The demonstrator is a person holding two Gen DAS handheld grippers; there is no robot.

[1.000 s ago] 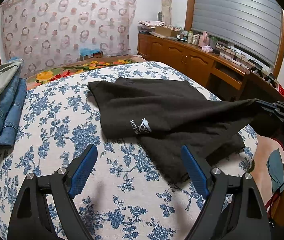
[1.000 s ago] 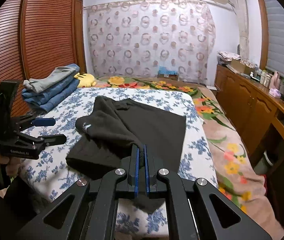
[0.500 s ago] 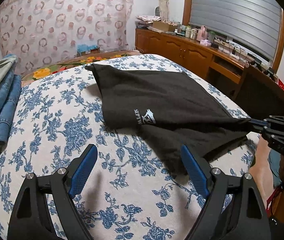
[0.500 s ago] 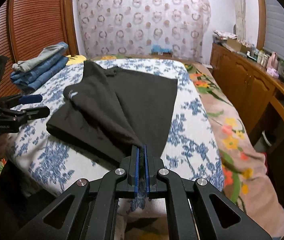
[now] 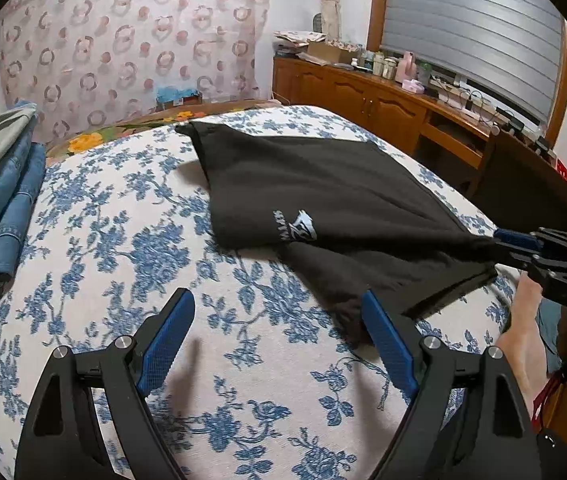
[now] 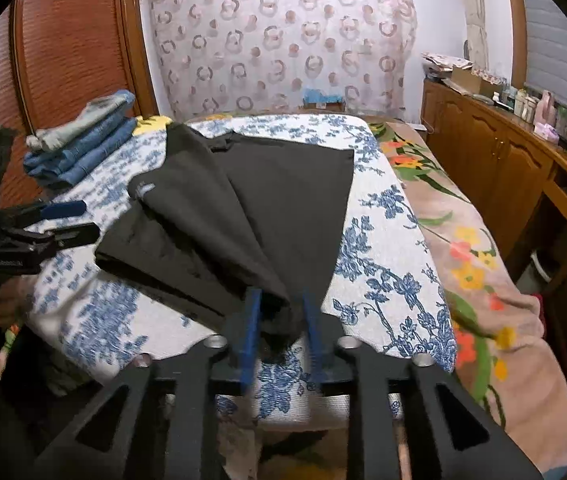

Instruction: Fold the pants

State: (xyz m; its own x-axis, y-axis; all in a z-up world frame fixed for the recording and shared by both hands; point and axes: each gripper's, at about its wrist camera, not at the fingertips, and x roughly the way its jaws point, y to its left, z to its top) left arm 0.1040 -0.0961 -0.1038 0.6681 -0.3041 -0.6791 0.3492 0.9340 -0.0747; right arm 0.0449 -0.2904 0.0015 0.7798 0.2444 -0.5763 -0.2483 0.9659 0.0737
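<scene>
Right gripper (image 6: 281,320): the jaws are opening. A bunched corner of the black pants (image 6: 251,204) lies between the two blue pads, which now stand apart on either side of the cloth; the pads no longer press flat together on it. The picture is blurred here, so contact between cloth and pads cannot be settled. The gripper sits at the near edge of the bed (image 6: 403,280), pointing along it toward the far wall.

Left gripper (image 5: 277,334): the jaws stand wide apart with nothing between them. It hovers above the blue-flowered bedspread (image 5: 115,240), just beside the near left edge of the pants. In the right wrist view it appears at the left side of the bed, held in a hand (image 6: 7,300).

Pants: spread across the middle of the bed, partly folded. One layer with a white logo (image 5: 295,228) lies over the lower layer. From the right gripper the cloth fans outward to a wide panel that reaches toward the far end of the bedspread. The right edge of that panel lies near the right edge of the bedspread.

Surroundings:
- A stack of folded jeans (image 6: 83,140) rests at the far left corner of the bed.
- A flower-print blanket (image 6: 471,264) covers the right side of the bed.
- A wooden cabinet (image 6: 495,168) runs along the right wall.
- A patterned curtain (image 6: 279,44) hangs behind the far end of the bed.
</scene>
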